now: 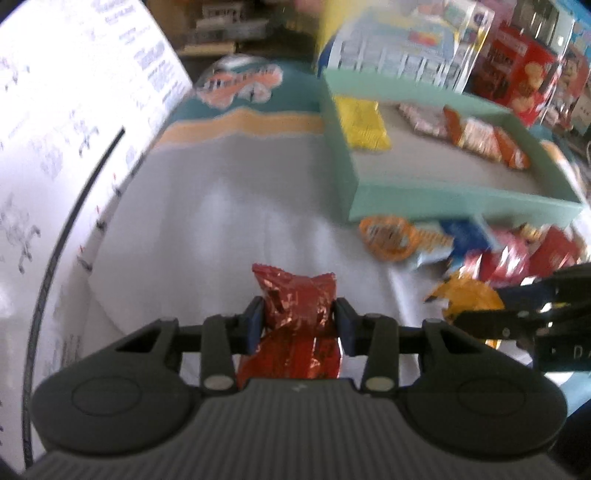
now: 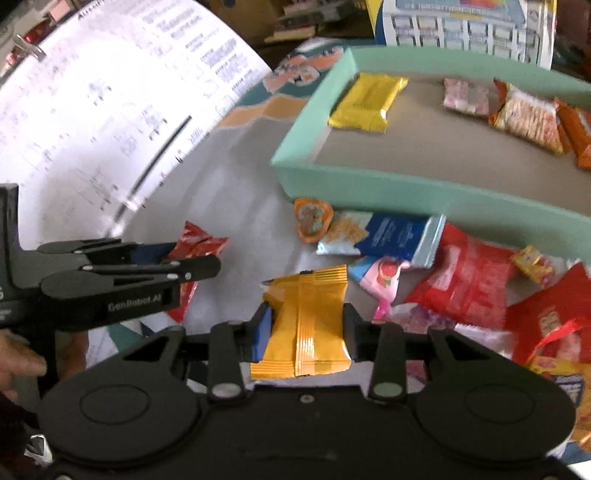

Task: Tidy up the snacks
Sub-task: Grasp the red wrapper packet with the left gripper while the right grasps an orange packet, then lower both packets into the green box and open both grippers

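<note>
Left tool (image 1: 299, 325) pinches a red foil packet (image 1: 295, 299) between its fingers; right tool (image 2: 306, 332) pinches an orange packet (image 2: 306, 325)

A pale grey tablecloth (image 1: 236, 206) with teal and sandy-yellow bands and a printed orange bus covers the table. A large white printed sheet (image 1: 70, 110) curves up at the left. Colourful cardboard boxes (image 1: 517, 70) crowd the far side, dim shelving (image 1: 229, 26) behind, blurred
</note>
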Available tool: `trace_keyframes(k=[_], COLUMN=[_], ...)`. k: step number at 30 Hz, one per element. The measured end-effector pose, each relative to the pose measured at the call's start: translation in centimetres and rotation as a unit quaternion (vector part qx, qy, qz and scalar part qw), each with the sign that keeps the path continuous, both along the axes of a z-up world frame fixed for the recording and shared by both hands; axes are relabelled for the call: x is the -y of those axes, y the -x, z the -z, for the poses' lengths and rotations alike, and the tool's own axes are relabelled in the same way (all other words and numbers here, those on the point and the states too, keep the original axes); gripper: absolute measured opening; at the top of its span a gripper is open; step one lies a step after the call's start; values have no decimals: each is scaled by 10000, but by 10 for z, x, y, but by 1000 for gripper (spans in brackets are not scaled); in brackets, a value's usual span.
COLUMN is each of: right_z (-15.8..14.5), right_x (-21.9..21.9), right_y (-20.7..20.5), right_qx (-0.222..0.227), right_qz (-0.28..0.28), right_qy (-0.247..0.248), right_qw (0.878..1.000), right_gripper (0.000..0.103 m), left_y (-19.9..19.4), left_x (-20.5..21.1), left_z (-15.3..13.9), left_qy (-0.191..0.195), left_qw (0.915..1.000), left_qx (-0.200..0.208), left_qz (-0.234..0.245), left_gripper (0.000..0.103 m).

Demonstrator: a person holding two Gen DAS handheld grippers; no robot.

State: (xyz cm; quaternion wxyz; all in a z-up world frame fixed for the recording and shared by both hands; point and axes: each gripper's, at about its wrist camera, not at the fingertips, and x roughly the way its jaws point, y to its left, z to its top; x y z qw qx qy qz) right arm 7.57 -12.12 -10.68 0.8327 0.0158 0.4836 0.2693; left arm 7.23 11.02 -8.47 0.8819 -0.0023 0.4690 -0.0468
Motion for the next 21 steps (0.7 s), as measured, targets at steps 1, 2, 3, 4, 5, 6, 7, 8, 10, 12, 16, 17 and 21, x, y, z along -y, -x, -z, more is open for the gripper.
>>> trace_keyframes(k=[1,2,3,4,5,6,7,8,10,12,16,17,21], right_z=[-7,-15,-23,-29,-37,-43,-49,-54,-61,-65,-64,-62,-54], right_x=[3,8,13,17,23,28,33,38,45,53,64,66,65], right_y=[0,-2,-4,-7,-11,-18,-26,-34,-55,-75,-117,-127,-163], right_qx=[61,148,237,317,407,498,594,667,730,785,736,714,689], right_qz=[3,30,70,120,186,267,368,470,677,878,1130,1164,1283], right_qy=[-54,-119,-170,-210,-242,-247,-230,-217,-233,-189,-197,-204,-169], right_qw=[10000,9998,9996,9992,9987,9981,9973,9964,9948,9929,9907,9904,9892], right_gripper=[39,39,39,39,39,39,39,39,39,39,39,39,39], left_y=[-2,-5,-10,-15,-22,-31,-40,-50,-72,-93,-124,-131,-152], left_x=[2,4,7,11,15,20,25,31,43,59,88,94,107], left_z=[-7,-15,-21,-29,-35,-41,-46,-52,-58,-61,-55,-51,-29], left_qy=[13,31,38,43,56,84,110,135,178,227,209,214,236], left_qw=[10000,9998,9997,9994,9992,9989,9986,9983,9979,9977,9976,9977,9985], left_qx=[75,164,239,319,379,436,485,537,565,537,439,386,110], left_qz=[19,53,81,103,122,139,161,191,242,339,498,523,481], left_gripper=[40,40,40,40,40,40,40,40,40,40,40,40,40])
